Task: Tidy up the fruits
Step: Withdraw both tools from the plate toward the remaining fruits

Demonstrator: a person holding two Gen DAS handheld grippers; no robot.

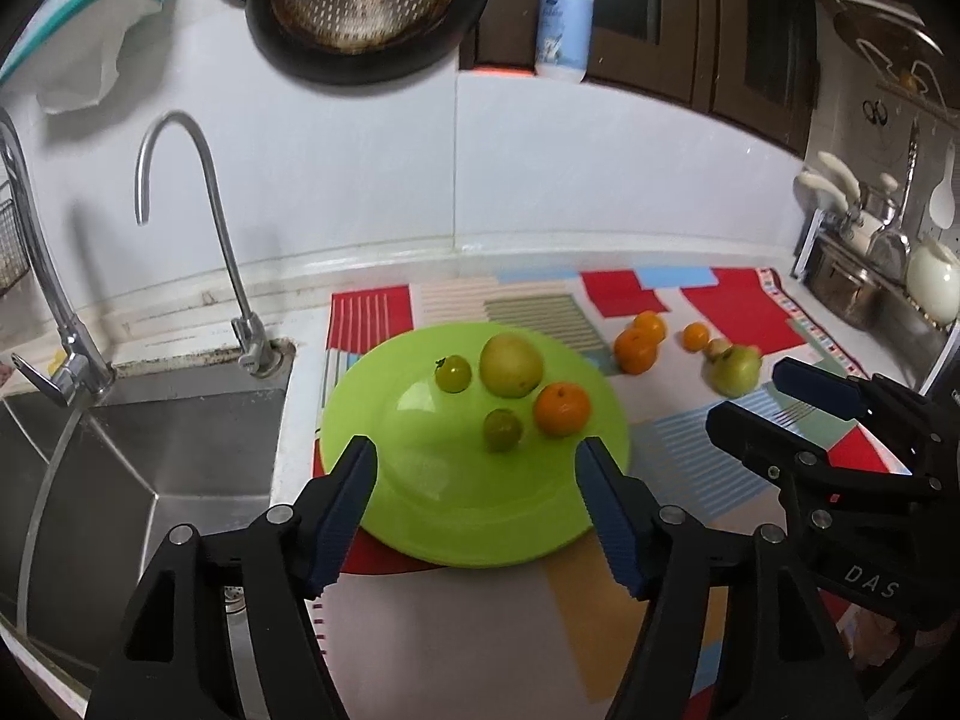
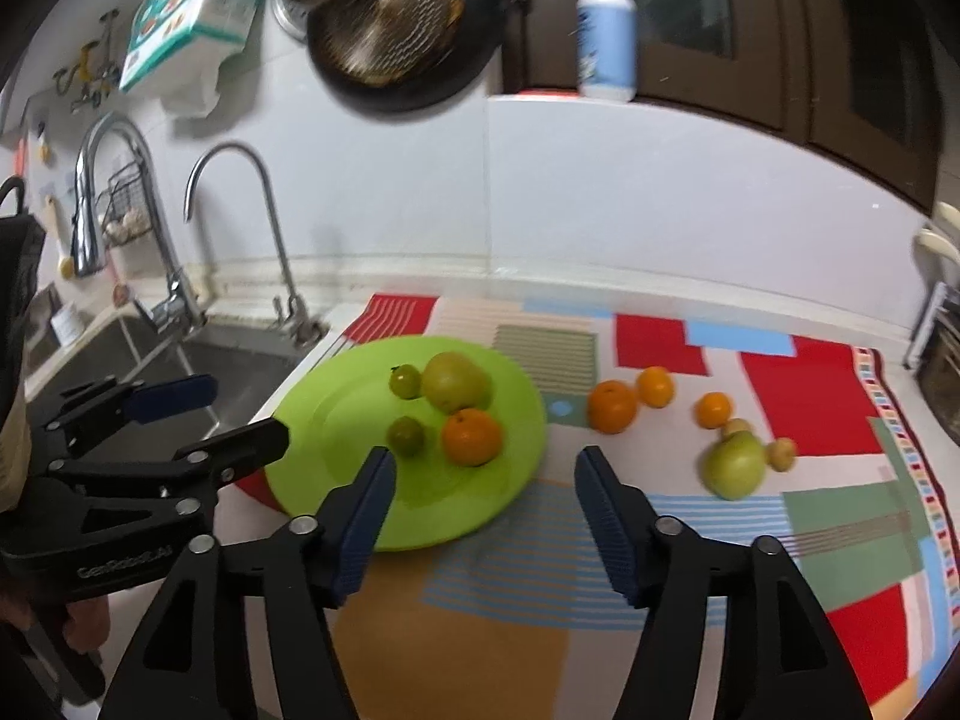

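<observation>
A: Left wrist view. What is obscured or cut off?

B: The left tool [image 1: 477,453] stands spread, nothing between its fingers; it hangs above the near rim of the green plate [image 1: 420,516] and covers part of that rim. The plate rests on a patterned mat [image 1: 678,462] on the surface, just beside the sink [image 1: 150,444]. On the plate: a large yellow-green fruit [image 1: 512,364], an orange [image 1: 561,409] and two small green fruits [image 1: 453,373] [image 1: 503,429]. Off the plate, on the mat: three oranges [image 1: 636,350], blurred together, and a green apple [image 1: 733,372] with a small pale fruit behind it, hard to identify. The right tool [image 1: 774,402] enters from the right edge; its fingers are also apart and empty.

A: Right wrist view. What is added?

B: The right tool [image 2: 483,462] is spread and empty, above the mat at the plate's [image 2: 336,420] right edge. The three loose oranges [image 2: 611,405] separate clearly here. Two small pale fruits [image 2: 781,453] show beside the apple [image 2: 734,463], type unclear. The left tool [image 2: 234,414] appears at the left, open, with part of the hand [image 2: 84,618] that holds it below. The pan [image 2: 390,24] and pump bottle [image 2: 606,30] on the wall side are motion-blurred.
</observation>
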